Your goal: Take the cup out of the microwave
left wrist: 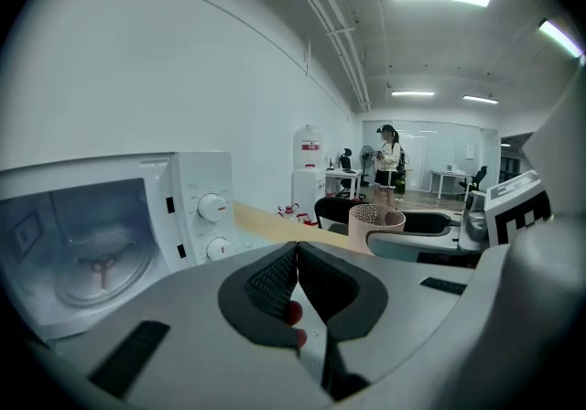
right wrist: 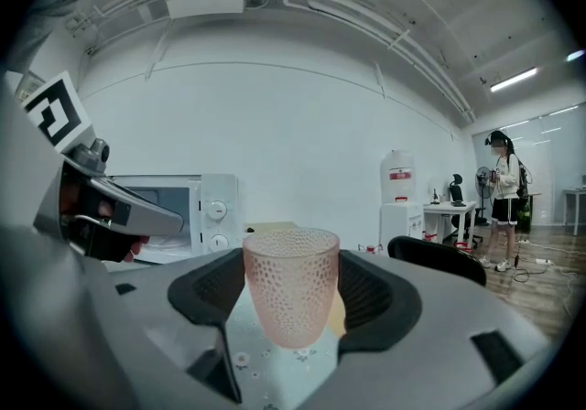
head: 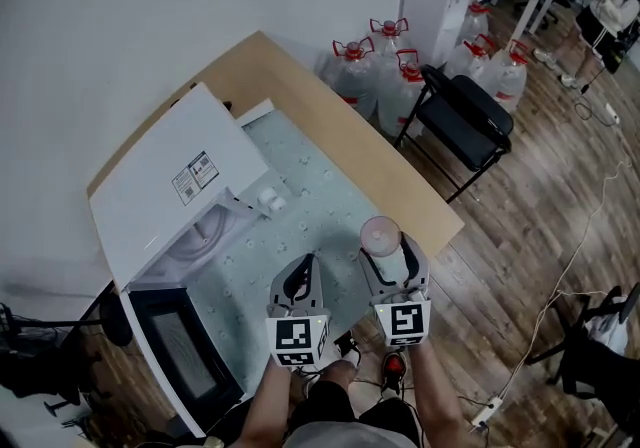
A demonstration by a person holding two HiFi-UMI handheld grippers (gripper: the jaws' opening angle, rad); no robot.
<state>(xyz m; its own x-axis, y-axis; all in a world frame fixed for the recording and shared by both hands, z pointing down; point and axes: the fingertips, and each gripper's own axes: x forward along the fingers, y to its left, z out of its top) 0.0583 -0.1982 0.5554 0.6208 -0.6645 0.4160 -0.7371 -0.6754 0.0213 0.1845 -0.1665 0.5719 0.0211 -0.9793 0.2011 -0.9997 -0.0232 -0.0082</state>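
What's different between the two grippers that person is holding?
The left gripper's jaws are together and empty; the right gripper's jaws clamp a pink cup. The left gripper is nearer the microwave; the right gripper is nearer the table's edge. Both carry a marker cube.

Water jugs (head: 400, 68) beside a black chair (head: 466, 112) on wooden floor (head: 545, 226)

Pink dimpled cup (right wrist: 290, 294), white microwave (head: 170, 176), pale flower-print tablecloth (head: 312, 204).
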